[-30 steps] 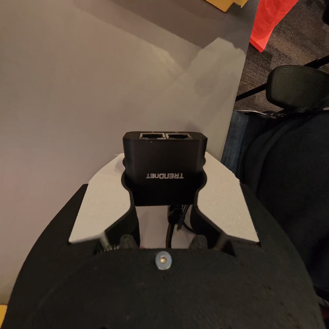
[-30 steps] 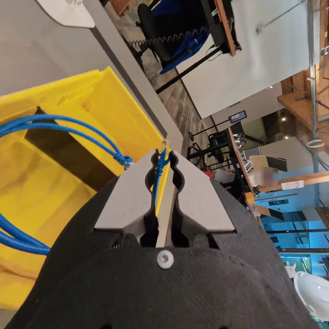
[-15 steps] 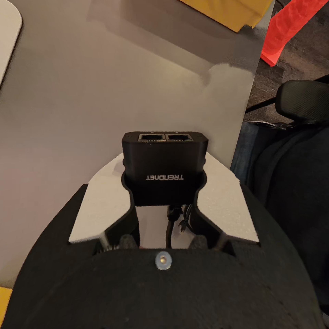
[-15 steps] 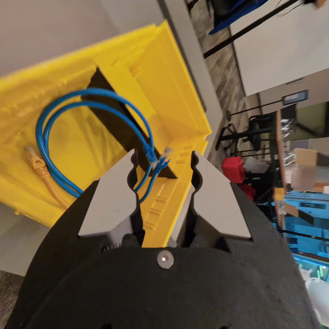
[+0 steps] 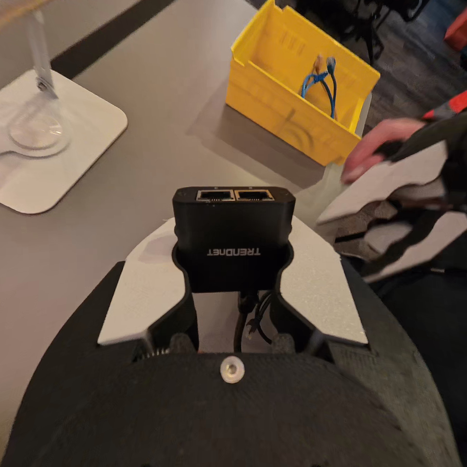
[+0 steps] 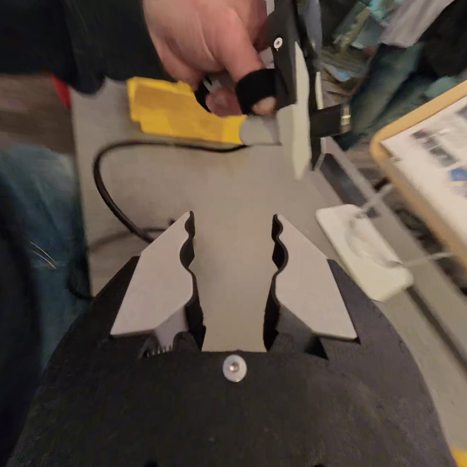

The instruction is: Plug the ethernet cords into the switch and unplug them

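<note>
My left gripper point(image 5: 233, 222) is shut on the black switch point(image 5: 233, 235) and holds it above the grey table point(image 5: 126, 202). Its two ports point(image 5: 214, 195) face forward and are empty. A black cable point(image 5: 238, 326) hangs from its back. The blue ethernet cords point(image 5: 309, 83) and an orange one point(image 5: 319, 63) lie in the yellow bin point(image 5: 290, 118) at the far right. My right gripper point(image 6: 232, 217) is open and empty over bare table. It also shows at the right edge of the left wrist view point(image 5: 366, 235). The left gripper point(image 6: 285, 136) shows at the top of the right wrist view, held by a hand point(image 6: 209, 38).
A white stand base point(image 5: 63, 151) sits at the table's left; it also shows in the right wrist view point(image 6: 361, 252). A black cable point(image 6: 106, 192) loops over the table towards the yellow bin point(image 6: 177, 113). The person's leg point(image 6: 38, 202) is at the table's edge.
My right gripper opened and let go of the blue cord, which stayed in the yellow bin, then swung away over the table. My left gripper turned towards the bin, still holding the switch.
</note>
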